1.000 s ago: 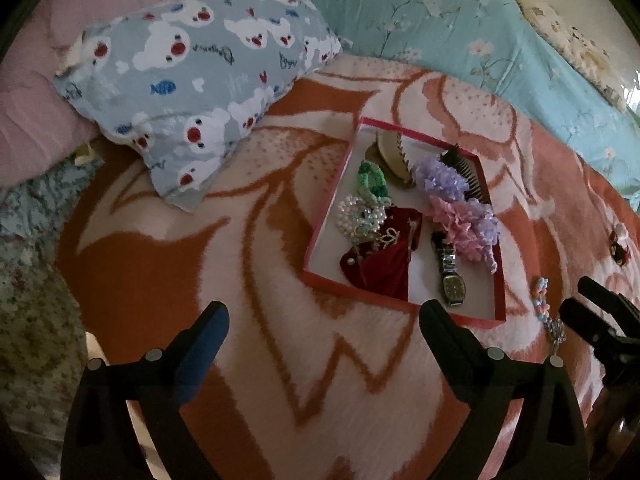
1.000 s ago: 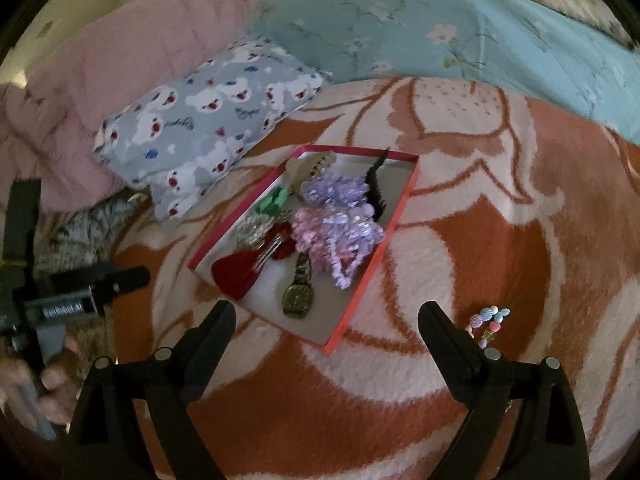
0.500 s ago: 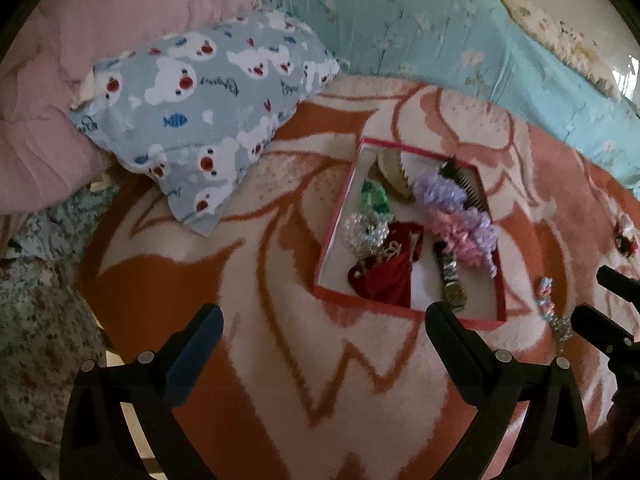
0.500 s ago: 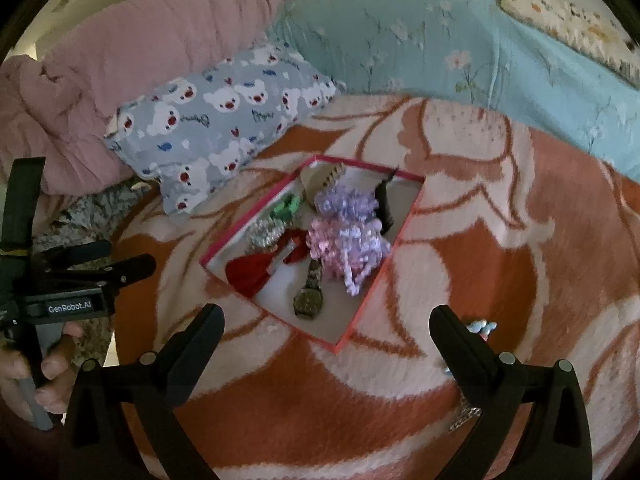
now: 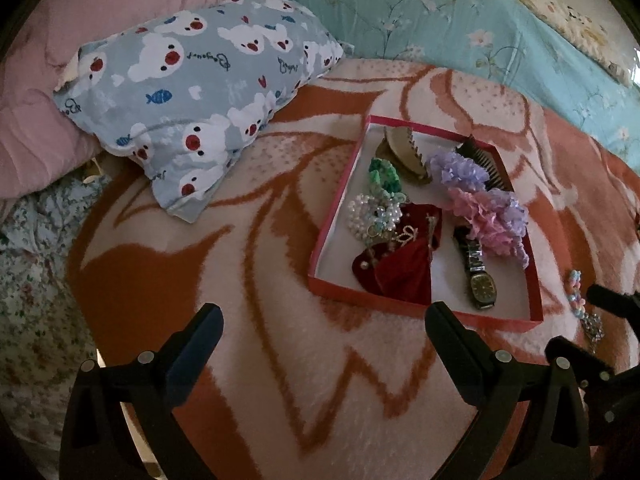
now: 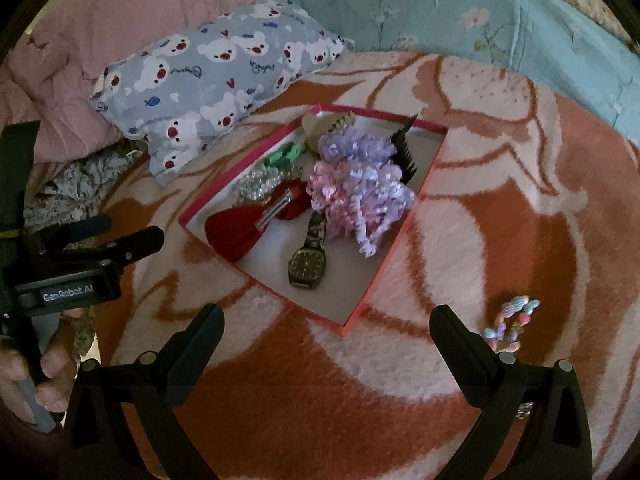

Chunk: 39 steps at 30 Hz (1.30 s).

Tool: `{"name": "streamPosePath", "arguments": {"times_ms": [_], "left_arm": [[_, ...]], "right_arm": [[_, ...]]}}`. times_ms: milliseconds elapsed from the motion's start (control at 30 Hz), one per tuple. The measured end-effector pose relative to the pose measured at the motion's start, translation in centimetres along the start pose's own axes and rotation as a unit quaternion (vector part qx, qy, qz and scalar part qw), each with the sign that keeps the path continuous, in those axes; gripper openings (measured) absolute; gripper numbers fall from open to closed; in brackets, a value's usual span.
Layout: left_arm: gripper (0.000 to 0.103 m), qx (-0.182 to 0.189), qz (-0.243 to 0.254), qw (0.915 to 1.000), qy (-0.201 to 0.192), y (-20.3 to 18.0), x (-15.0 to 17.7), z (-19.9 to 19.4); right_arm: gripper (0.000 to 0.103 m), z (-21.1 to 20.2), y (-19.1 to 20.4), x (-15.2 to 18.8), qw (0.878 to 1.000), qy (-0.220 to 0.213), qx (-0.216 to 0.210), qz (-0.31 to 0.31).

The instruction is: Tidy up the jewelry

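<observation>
A shallow red box (image 5: 334,204) (image 6: 394,240) lies on the orange-and-white blanket (image 5: 260,240). It holds a wristwatch (image 5: 482,286) (image 6: 308,266), a red bow clip (image 5: 400,268), pearl beads (image 5: 370,212), a green scrunchie (image 5: 384,176), purple and pink scrunchies (image 6: 360,188), a beige claw clip (image 5: 406,152) and a black comb (image 5: 488,164). A pastel bead bracelet (image 6: 510,324) (image 5: 576,292) lies on the blanket right of the box. My left gripper (image 5: 324,348) and right gripper (image 6: 326,344) are open and empty, in front of the box.
A blue bear-print pillow (image 5: 200,92) lies left of the box. A pink quilt (image 5: 80,8) and a teal floral quilt (image 5: 460,20) lie behind. The left gripper also shows at the left in the right wrist view (image 6: 120,246).
Both grippers drew back a little from the box, then eased closer again. Nothing on the bed was moved and both stay open.
</observation>
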<state>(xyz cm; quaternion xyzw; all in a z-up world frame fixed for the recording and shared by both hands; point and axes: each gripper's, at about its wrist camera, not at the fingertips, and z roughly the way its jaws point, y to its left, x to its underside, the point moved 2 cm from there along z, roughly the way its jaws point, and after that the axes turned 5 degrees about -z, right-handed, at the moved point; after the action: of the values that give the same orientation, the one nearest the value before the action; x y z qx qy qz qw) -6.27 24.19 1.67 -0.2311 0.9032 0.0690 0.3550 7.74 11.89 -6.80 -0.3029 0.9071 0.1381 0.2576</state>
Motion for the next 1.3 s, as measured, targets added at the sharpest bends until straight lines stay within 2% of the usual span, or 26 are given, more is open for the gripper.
{"name": "streamPosePath", "arguments": {"times_ms": [300,1300], "left_arm": [[0.102,-0.004,0.006,0.9999,0.008,-0.2,0.1,1.5],[0.102,0.001,0.014,0.9999,0.0,-1.1,0.2,0.8]], "right_arm": [[0.103,1.2,-0.4,0.0,1.0,0.003,0.0,0.005],[0.103,1.2,-1.0,-0.5,1.0,-0.008,-0.006,0.023]]}}
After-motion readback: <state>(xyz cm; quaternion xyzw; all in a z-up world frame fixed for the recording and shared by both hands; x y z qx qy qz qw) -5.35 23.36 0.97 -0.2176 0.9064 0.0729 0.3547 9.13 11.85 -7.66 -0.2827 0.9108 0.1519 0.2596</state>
